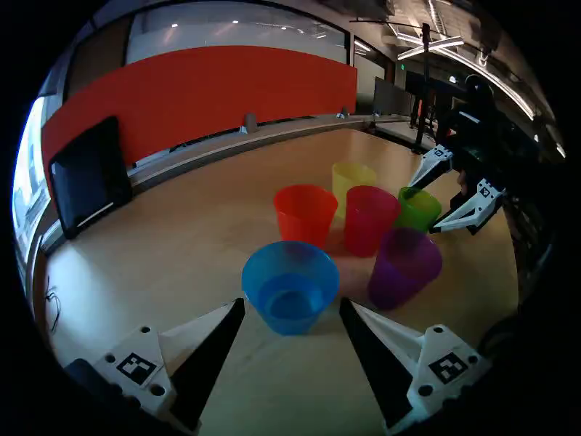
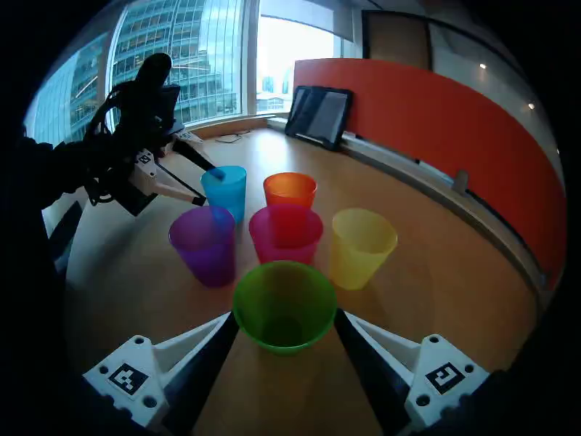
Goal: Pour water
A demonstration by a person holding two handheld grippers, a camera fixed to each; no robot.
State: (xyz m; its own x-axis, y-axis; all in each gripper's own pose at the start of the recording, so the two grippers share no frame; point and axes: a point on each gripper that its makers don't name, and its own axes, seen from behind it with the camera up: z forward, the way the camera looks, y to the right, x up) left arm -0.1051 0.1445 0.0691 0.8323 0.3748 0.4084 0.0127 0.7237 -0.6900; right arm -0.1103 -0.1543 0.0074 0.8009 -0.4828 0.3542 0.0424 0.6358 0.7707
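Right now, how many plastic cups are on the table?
6: blue cup between the left tongs, green cup between the right tongs; purple, red, orange and yellow cups clustered between those two. None looks hidden.

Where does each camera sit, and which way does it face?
Left gripper view: rides the left gripper, fingers either side of the blue cup, facing the red wall; right gripper far right.
Right gripper view: rides the right gripper, fingers flanking the green cup, facing the windows; left gripper and a dark sleeve far left.
Shared: the six cups, from opposite sides.
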